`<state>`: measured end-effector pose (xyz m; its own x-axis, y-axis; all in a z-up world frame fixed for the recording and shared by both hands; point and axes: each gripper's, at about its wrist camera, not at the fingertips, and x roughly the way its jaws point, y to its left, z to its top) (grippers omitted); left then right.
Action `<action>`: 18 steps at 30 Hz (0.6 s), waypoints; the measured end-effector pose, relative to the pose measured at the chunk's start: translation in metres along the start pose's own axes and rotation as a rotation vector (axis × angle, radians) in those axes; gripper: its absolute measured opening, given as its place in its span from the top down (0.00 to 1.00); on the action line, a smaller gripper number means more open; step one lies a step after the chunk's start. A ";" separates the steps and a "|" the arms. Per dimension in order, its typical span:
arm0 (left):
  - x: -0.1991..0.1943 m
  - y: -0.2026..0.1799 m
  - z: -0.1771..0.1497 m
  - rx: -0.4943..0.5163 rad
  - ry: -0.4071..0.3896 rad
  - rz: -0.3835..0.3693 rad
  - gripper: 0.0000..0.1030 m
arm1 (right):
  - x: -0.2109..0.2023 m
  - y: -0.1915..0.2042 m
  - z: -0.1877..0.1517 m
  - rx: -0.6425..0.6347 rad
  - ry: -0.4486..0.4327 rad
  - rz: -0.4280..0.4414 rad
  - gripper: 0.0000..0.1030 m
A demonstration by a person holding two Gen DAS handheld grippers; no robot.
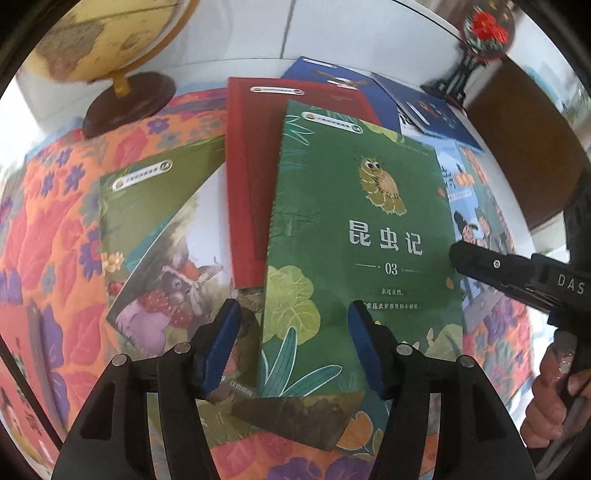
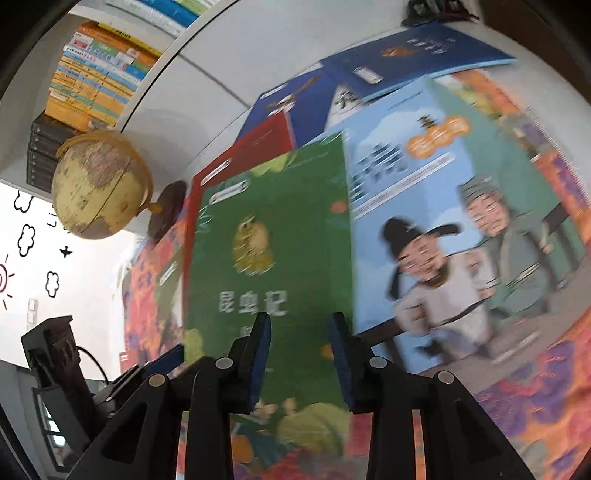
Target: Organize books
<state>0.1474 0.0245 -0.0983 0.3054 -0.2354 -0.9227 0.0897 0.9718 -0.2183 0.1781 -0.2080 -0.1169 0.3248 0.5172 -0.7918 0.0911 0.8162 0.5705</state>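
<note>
A green book with a caterpillar on its cover [image 1: 362, 240] [image 2: 273, 236] lies on top of a loose pile. A red book [image 1: 247, 177] [image 2: 258, 147] sits under it, and a light blue book with cartoon figures [image 1: 480, 206] [image 2: 443, 221] lies at its right. A rabbit-cover book [image 1: 159, 236] lies to the left, and dark blue books [image 1: 424, 107] [image 2: 417, 55] lie behind. My left gripper [image 1: 293, 332] hovers open over the green book's lower left corner, one pad beyond its edge. My right gripper [image 2: 300, 332] [image 1: 461, 256] stands open above that book's right side, nothing pinched.
The pile rests on an orange floral cloth [image 1: 55, 240] [image 2: 535, 406]. A globe [image 1: 99, 40] [image 2: 99, 184] stands at the back left and a red flower ornament [image 1: 487, 26] at the back right. Stacked books [image 2: 96, 74] fill a shelf behind. A hand [image 1: 550, 406] holds the right gripper.
</note>
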 end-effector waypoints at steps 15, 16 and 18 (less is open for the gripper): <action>-0.006 0.012 -0.004 -0.089 -0.021 0.082 0.45 | -0.005 -0.025 -0.001 0.035 0.036 0.035 0.64; -0.006 0.014 -0.002 -0.104 -0.021 0.067 0.45 | -0.004 -0.024 -0.002 0.028 0.042 0.039 0.64; -0.006 0.015 0.001 -0.105 -0.012 0.057 0.45 | -0.001 -0.017 -0.004 0.005 0.052 0.054 0.62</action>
<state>0.1483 0.0402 -0.0960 0.3184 -0.1795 -0.9308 -0.0278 0.9797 -0.1984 0.1725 -0.2214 -0.1264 0.2796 0.5733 -0.7701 0.0794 0.7856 0.6137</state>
